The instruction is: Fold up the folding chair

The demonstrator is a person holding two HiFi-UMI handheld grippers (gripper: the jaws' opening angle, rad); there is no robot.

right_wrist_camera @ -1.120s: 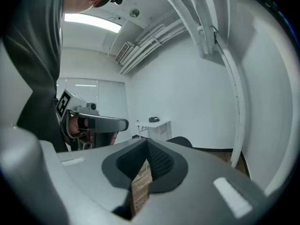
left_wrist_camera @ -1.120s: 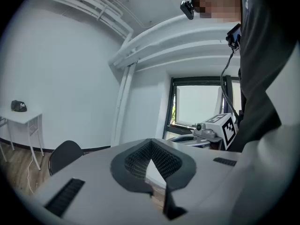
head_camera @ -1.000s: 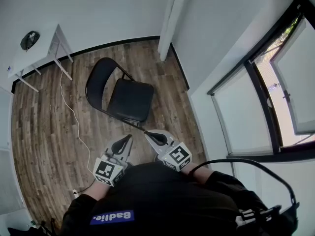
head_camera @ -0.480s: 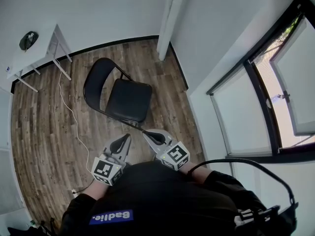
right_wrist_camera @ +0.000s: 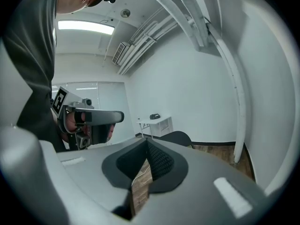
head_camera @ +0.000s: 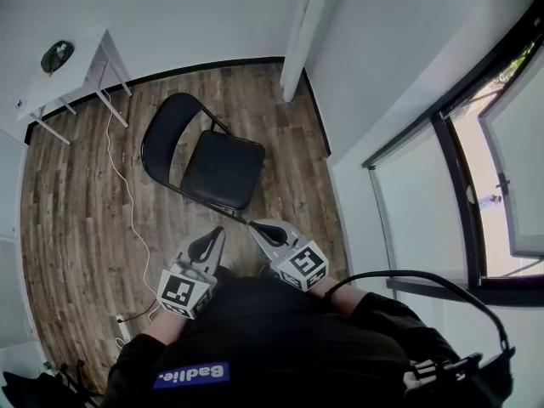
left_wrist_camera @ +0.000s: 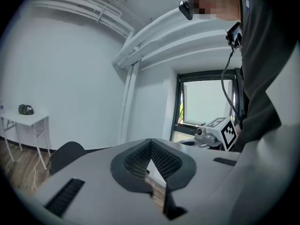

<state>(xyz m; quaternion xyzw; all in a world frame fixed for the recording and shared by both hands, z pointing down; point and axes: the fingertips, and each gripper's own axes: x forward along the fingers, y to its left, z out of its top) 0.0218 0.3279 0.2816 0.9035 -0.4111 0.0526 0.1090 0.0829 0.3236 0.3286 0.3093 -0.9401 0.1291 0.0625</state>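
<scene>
At the far left a white surface [head_camera: 75, 73] stands by the wall with a small dark object [head_camera: 57, 55] on it. From there a white cable [head_camera: 127, 195] runs over the wooden floor [head_camera: 72, 219], just beside the left side of the folding chair [head_camera: 212, 164]. I judge this cable to be the first risk: a chair leg can catch or drag it when the chair is moved.

The chair stands unfolded on the floor, in front of the person, and neither gripper touches it. The floor looks smooth, so the chair may slide or tip if it is pushed at one side only.

The left gripper [head_camera: 218, 231] has its jaws closed on nothing. The right gripper [head_camera: 253, 225] is the same, closed and empty. Both must open before a grip, or they will only knock the frame. The closing seat can also pinch a jaw.

I can read no brand on the chair. The cubes carry only black and white square patterns. A blue patch [head_camera: 193, 375] with white letters sits on the person's dark top; it looks like a badge.
</scene>
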